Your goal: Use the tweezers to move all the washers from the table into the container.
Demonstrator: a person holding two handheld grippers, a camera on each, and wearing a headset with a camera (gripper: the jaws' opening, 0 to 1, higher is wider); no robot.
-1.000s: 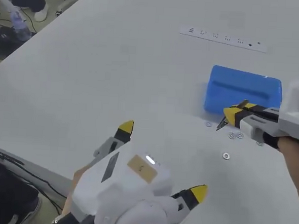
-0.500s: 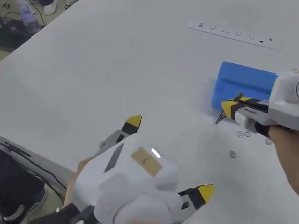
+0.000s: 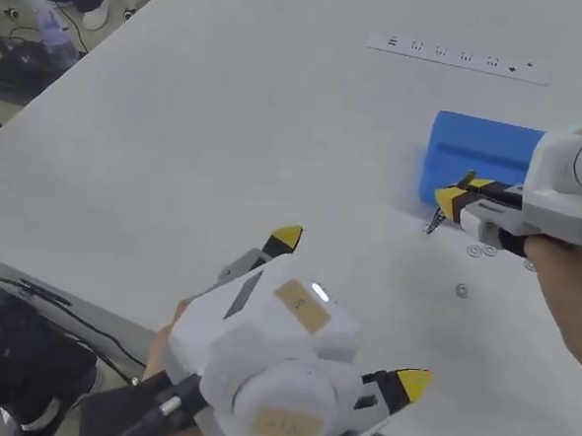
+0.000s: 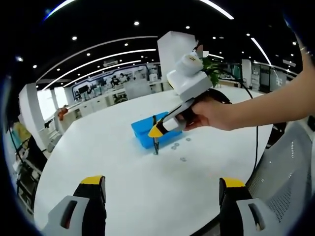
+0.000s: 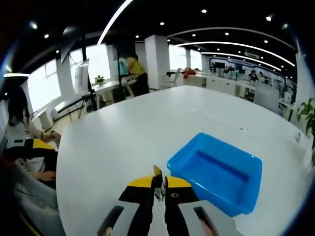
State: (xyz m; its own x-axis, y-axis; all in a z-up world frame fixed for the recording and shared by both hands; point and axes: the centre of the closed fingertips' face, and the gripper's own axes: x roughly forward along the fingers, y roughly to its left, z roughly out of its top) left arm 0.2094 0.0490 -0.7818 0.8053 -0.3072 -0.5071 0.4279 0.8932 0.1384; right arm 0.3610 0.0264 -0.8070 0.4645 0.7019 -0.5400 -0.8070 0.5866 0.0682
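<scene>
Nearest the person, the left gripper (image 3: 347, 310) hangs over the near edge of the white surface (image 3: 227, 125) with its yellow-tipped jaws spread wide and nothing between them; its own view shows the same gap (image 4: 161, 183).

Further out and to the right, a lone washer (image 3: 462, 290) lies flat on the surface, with a pair of washers (image 3: 482, 251) just beyond it, side by side.

Above these, the right gripper (image 3: 452, 201), held in a hand (image 3: 564, 284), has its jaws pressed together on the tweezers (image 3: 435, 221). In the left gripper view the tweezers (image 4: 155, 142) stand nearly upright, long axis steep, tips pointing down at the surface just in front of the container and to the left of the washers. Whether the tips touch the surface or carry a washer cannot be told. In the right gripper view the tweezers (image 5: 157, 181) show as a thin sliver between the closed jaws.

Just behind the tips sits the blue container (image 3: 478, 150), an open rectangular tray. A white power strip (image 3: 459, 58) lies furthest out.
</scene>
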